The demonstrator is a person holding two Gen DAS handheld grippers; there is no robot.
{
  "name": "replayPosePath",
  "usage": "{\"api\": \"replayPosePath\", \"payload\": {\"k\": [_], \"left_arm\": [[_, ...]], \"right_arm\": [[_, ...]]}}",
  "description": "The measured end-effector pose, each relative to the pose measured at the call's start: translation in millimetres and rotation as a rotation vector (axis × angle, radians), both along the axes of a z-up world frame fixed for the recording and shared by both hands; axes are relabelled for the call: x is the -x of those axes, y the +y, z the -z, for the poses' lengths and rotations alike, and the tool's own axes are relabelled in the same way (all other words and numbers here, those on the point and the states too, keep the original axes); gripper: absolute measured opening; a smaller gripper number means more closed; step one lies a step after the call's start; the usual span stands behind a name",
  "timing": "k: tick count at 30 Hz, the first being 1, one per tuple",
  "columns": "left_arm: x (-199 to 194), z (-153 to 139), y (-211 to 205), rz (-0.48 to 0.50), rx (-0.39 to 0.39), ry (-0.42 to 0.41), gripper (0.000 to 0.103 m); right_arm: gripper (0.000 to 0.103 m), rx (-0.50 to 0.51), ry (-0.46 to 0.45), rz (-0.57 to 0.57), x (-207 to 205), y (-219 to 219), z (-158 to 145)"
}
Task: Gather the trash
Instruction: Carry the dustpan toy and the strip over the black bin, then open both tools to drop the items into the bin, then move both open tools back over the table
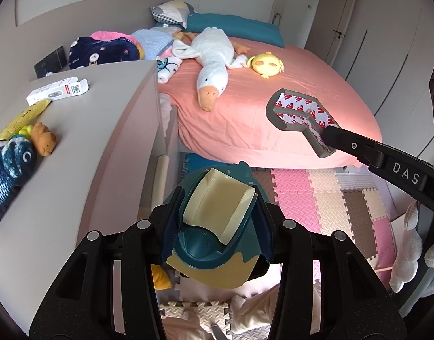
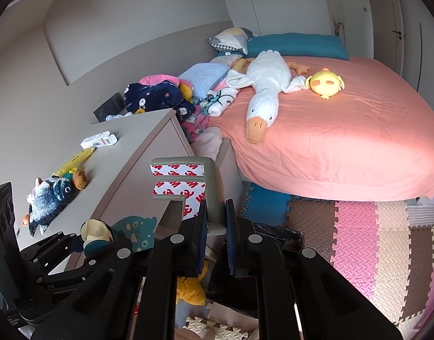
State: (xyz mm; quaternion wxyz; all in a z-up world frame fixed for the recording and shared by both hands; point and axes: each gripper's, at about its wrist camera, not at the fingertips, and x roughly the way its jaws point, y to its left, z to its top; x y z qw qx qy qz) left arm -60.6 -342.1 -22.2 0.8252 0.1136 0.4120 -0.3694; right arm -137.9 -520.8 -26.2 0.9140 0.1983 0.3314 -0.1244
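Gripping a grey corner guard (image 2: 199, 187) upright, right gripper (image 2: 217, 243) clamped

Both the left gripper (image 1: 217, 223) and the right gripper (image 2: 217, 232) are matte black, with silver round screws and dark-blue ribbed pads; white "DAS" lettering marks one finger.

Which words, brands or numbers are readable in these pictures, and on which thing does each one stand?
"DAS": white letters on the right gripper, on its black arm.
"3M": red logo repeated on the backing paper of the grey foam corner guard.
White box on the dresser: red label and square code, too small to read.
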Motion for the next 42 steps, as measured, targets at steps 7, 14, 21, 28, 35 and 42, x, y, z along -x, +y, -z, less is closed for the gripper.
{"api": "replayPosePath", "payload": {"k": [7, 14, 21, 28, 35, 42], "left_arm": [[5, 1, -24, 0.053, -0.015, 0.002, 0.046], [7, 8, -34, 0.067, -0.026, 0.011, 0.046], [1, 16, -34, 0.066, 0.007, 0.046, 0.074], [-4, -1, -12, -0.040, 0.098, -0.028, 0.096], [-12, -4, 3, -0.087, 0.089, -0.034, 0.096], [-13, -5, 17, -0.108, 0.081, -0.048, 0.096]], "right_arm": [[0.013, -0.015, 0.022, 0.047, 6, -19, 8], [0.013, -0.029, 0.053, 0.071, 2, -30, 19], [0.025, -0.029, 0.097, 0.107, -11, -36, 29], [0.070, 0.027, 0.076, 0.226, -6, -41, 23], [0.070, 0.007, 0.073, 0.206, -10, -35, 24], [0.070, 0.010, 0.076, 0.171, -17, -21, 24]]}}
